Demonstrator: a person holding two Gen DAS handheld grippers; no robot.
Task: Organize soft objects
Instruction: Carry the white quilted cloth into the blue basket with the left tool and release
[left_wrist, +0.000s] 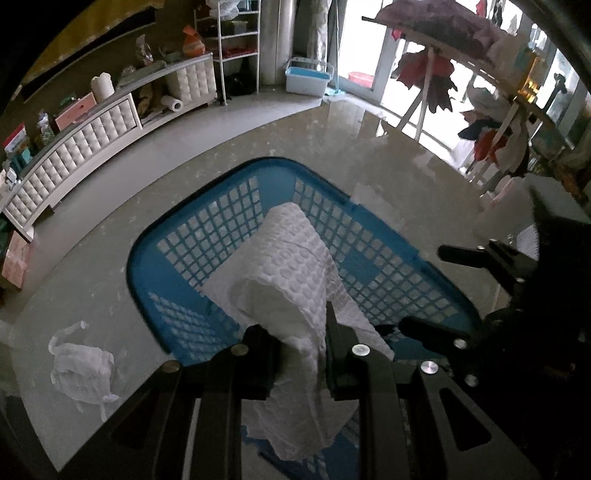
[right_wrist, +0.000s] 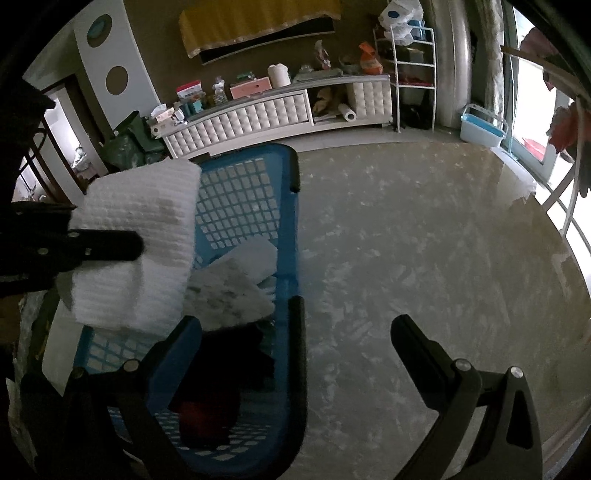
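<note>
My left gripper (left_wrist: 299, 332) is shut on a white waffle-weave towel (left_wrist: 288, 280) and holds it above a blue plastic laundry basket (left_wrist: 177, 229). In the right wrist view the same towel (right_wrist: 147, 236) hangs over the basket (right_wrist: 284, 258), pinched by the left gripper's fingers (right_wrist: 110, 243). Inside the basket lie a white glove-like cloth (right_wrist: 229, 291), dark clothing (right_wrist: 236, 354) and something red (right_wrist: 207, 417). My right gripper (right_wrist: 295, 325) is open and empty over the basket's right rim; it also shows in the left wrist view (left_wrist: 432, 288).
A crumpled white cloth (left_wrist: 81, 369) lies on the glossy floor left of the basket. A white tufted low cabinet (right_wrist: 273, 114) lines the far wall, with a wire shelf (right_wrist: 413, 70) and a small blue tub (right_wrist: 482, 125) beside it. A drying rack with clothes (left_wrist: 480, 92) stands by the window.
</note>
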